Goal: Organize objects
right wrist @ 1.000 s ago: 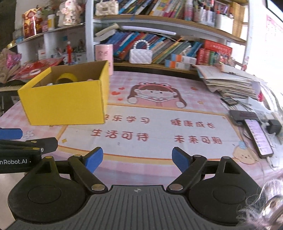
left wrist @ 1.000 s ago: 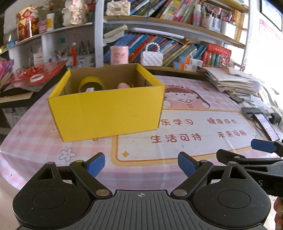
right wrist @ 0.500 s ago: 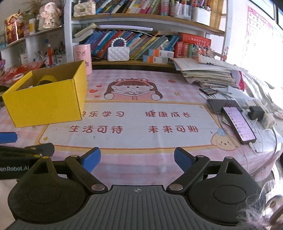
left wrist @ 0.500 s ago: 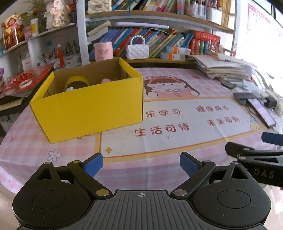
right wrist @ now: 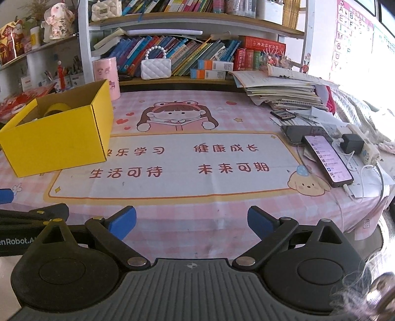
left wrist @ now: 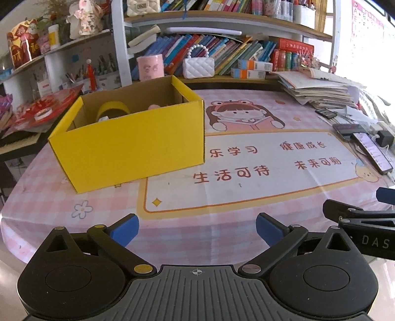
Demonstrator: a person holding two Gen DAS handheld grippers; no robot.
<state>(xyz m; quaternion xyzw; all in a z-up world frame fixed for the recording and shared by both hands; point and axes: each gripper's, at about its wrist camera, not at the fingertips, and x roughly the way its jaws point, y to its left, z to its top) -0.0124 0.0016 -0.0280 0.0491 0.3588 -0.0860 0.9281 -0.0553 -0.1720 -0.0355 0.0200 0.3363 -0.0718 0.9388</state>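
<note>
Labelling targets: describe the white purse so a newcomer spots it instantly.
Start at the bookshelf behind the table. On its lowest shelf, in front of the leaning books, stands the white purse. It alone is quilted white with a beaded loop handle; the pink cylinder stands to its left.

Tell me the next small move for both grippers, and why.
Probably draw both back and stop: left gripper and right gripper are opening with nothing between them, items already sit in the yellow cardboard box, and the pink checked tablecloth ahead holds nothing loose.

Bright daylight, right-side glare, fisheye warp
</note>
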